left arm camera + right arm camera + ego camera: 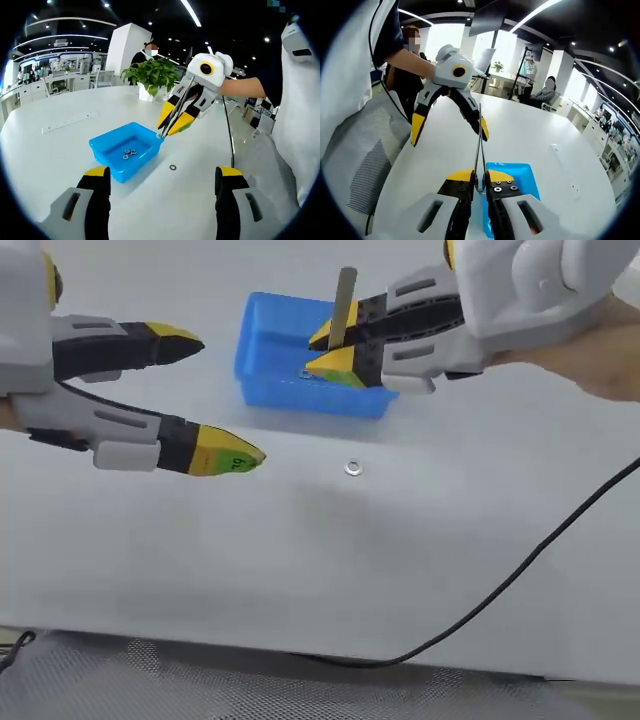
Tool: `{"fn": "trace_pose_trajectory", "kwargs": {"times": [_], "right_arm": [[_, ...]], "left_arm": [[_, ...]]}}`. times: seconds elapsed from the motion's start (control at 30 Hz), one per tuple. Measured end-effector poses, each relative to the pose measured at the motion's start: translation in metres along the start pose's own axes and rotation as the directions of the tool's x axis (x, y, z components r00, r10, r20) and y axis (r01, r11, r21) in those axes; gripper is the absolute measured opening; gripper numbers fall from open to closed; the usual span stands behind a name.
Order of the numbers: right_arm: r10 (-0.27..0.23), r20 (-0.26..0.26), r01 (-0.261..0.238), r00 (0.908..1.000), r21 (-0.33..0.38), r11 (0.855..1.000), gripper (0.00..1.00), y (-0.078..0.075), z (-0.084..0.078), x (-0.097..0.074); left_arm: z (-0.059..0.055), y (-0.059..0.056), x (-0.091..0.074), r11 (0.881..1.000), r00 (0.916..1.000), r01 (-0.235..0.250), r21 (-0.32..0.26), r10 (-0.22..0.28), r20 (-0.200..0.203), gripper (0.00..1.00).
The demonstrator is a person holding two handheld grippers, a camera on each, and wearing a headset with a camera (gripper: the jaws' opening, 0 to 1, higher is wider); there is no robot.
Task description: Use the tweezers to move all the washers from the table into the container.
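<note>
Blue container [300, 397] sits under right gripper [322, 352] clamping tweezers [345, 300]; left gripper [226, 400] hovers spread wide.

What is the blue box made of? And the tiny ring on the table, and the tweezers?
The blue box is probably plastic: smooth, bright walls, evenly coloured and a little glossy. The tiny ring looks like metal: silvery with a small shine. The tweezers are likely metal too: thin, flat, dull grey strips, though too blurred to be sure.
</note>
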State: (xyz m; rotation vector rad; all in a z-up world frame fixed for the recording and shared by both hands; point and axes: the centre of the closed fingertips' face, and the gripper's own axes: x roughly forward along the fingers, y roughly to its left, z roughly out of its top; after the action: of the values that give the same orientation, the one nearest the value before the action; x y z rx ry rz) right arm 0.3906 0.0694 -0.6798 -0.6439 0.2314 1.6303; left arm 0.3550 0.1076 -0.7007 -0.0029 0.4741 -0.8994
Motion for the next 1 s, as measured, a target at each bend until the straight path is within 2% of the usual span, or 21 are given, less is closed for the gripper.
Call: {"fn": "trace_pose_trajectory", "kwargs": {"times": [0.2,0.33,0.5,0.57,0.63,0.7,0.77,1.0], "right_arm": [[-0.059,0.002,0.059,0.9983,0.013,0.998,0.10,-0.032,-0.002,0.008],[-0.070,-0.006,0.070,0.9975,0.020,0.997,0.10,-0.042,-0.009,0.016],[-0.068,-0.039,0.070,0.9969,0.037,0.997,0.10,-0.049,-0.030,0.033],[-0.067,-0.049,0.069,0.9966,0.041,0.997,0.10,-0.049,-0.033,0.037],[-0.060,-0.052,0.062,0.9969,0.046,0.997,0.10,-0.057,-0.045,0.039],[-0.050,-0.063,0.053,0.9968,0.049,0.997,0.10,-0.059,-0.044,0.039],[-0.042,-0.076,0.046,0.9962,0.048,0.998,0.10,-0.063,-0.057,0.042],[-0.036,-0.079,0.042,0.9962,0.073,0.996,0.11,-0.061,-0.068,0.050]], "left_arm": [[-0.002,-0.002,-0.001,1.000,0.9999,-0.014,-0.007,0.014,-0.003,0.94],[-0.005,0.000,0.001,1.000,0.9998,-0.020,-0.017,0.020,-0.005,0.94],[-0.009,0.000,0.003,0.999,0.9997,-0.022,-0.032,0.022,-0.010,0.94],[-0.010,0.000,0.003,0.999,0.9998,-0.017,-0.039,0.016,-0.015,0.94],[-0.012,-0.001,0.003,0.999,0.9997,-0.012,-0.048,0.011,-0.020,0.95],[-0.013,-0.001,0.002,0.999,0.9996,-0.016,-0.049,0.015,-0.025,0.95],[-0.014,0.001,0.001,0.998,0.9993,-0.022,-0.053,0.020,-0.030,0.95],[-0.017,0.003,-0.001,0.997,0.9986,-0.038,-0.062,0.036,-0.039,0.97]]}}
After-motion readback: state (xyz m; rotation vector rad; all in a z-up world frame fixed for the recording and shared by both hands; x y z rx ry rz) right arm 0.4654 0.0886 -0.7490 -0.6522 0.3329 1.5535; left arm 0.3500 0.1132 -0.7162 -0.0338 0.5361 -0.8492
